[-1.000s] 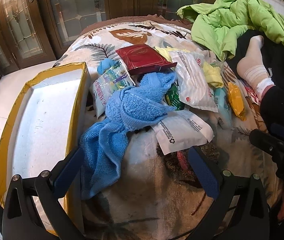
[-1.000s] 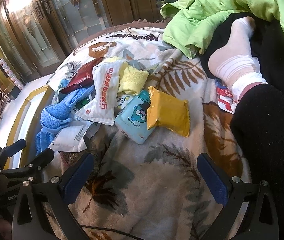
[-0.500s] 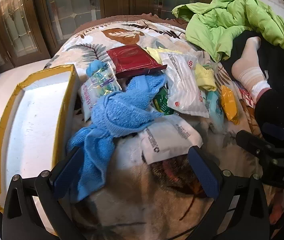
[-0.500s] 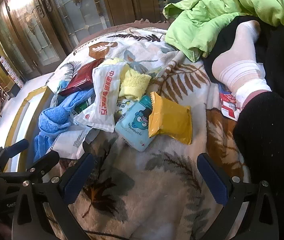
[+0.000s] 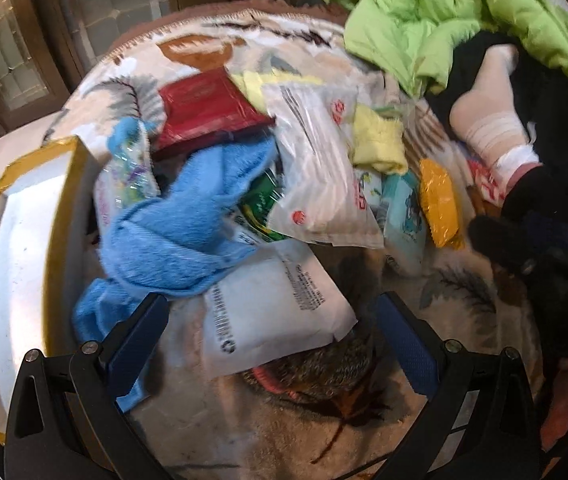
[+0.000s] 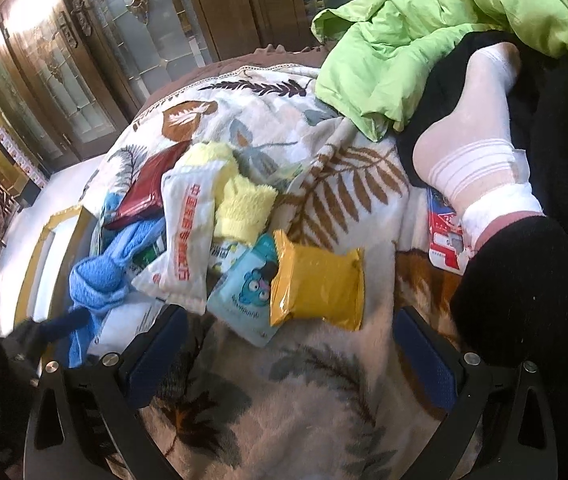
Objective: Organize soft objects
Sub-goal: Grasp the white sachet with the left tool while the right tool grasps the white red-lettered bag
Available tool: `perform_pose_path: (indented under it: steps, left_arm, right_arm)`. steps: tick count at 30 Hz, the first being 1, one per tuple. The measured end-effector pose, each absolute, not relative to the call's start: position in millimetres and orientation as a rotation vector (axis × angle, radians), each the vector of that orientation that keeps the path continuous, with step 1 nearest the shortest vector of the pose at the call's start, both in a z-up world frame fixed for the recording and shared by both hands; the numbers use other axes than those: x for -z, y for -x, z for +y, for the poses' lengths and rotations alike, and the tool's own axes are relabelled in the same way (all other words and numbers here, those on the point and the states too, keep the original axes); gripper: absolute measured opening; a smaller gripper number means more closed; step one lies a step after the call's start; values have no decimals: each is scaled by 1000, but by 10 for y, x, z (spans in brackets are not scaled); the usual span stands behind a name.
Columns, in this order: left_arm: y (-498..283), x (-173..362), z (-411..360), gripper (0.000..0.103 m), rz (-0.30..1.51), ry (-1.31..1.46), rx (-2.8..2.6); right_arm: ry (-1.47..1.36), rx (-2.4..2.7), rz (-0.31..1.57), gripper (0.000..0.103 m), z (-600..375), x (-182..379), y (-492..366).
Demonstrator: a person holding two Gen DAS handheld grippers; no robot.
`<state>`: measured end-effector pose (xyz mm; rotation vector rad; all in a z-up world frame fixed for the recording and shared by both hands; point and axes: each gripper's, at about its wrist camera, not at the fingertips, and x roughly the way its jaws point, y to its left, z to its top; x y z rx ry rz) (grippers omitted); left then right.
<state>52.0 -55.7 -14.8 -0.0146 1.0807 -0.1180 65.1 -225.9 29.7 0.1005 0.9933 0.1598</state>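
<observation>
A shallow white foam box with a yellow taped rim (image 5: 59, 216) sits against the left edge of the leaf-printed fleece blanket (image 6: 304, 396); the part of its white floor that shows holds nothing. Just beside its right wall, a twisted blue terry towel (image 5: 179, 236) trails down toward the near edge, one end lying by the left finger pad of the left gripper (image 5: 271, 344), whose blue-padded jaws stand wide apart with nothing between them, poised over a flat white plastic pouch with black print (image 5: 275, 308). The pile of soft packets crowds the middle of the blanket: a glossy dark red rectangular pouch (image 5: 207, 112) at the far side, a long crinkled white bag with red lettering (image 6: 187, 236) lying over it and over a fluffy pale yellow cloth (image 6: 243, 212), a green-labelled packet (image 5: 261, 204) half buried under the towel, a pale blue tissue pack with a cartoon face (image 6: 243, 292), and a puffy yellow-orange foil packet (image 6: 318, 280) overlapping that pack's right edge. The right gripper (image 6: 290, 360) hangs with its jaws likewise spread and empty, over bare fleece just in front of the yellow-orange packet. That near strip of blanket is the open ground; to the right it is hemmed by a person's leg in black fabric and a white ribbed sock (image 6: 480, 152), with a red and white printed packet (image 6: 444, 236) tucked against it. A quilted lime-green jacket (image 6: 424, 20) is heaped at the far right. The left wrist view is motion-blurred.
</observation>
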Motion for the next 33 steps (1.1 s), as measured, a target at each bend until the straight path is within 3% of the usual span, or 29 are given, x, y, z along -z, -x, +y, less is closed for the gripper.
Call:
perform_pose_path:
  steps: [3,7,10,22,24,28,30,33]
  left_arm:
    - [-583,219,-566,101,1127,50,135]
    - [-638,325,-524,82,1185,84,135]
    - [-674,399,-455,75,1218,114,131]
    - [-655,368,-262,71,1231,219,149]
    - [-652,362,-216,71,1239,238,156]
    - [-674,369,-187,71,1254,264,160]
    - [-680,375,-164,71,1255,286,163]
    - [-698,400,-106,71,1264,327,169]
  right_arm:
    - [-104,-162,992,103,-2273,-294,-680]
    - [-116,-200,1020,102,-2212,-237,-751]
    - [-92,-215,1024,102,-2106,-222,-831]
    - [-5,-222,1109,96,-1491,-30,-1360]
    - [-24,-239,1148,80,-1461,40,-1447]
    - [-8,-227,1164,72,-1422,124,-1516]
    - [-24,-246,1155,51,-1437,113,-1517]
    - [-8,-271,1148,41,-1416,87,-1502]
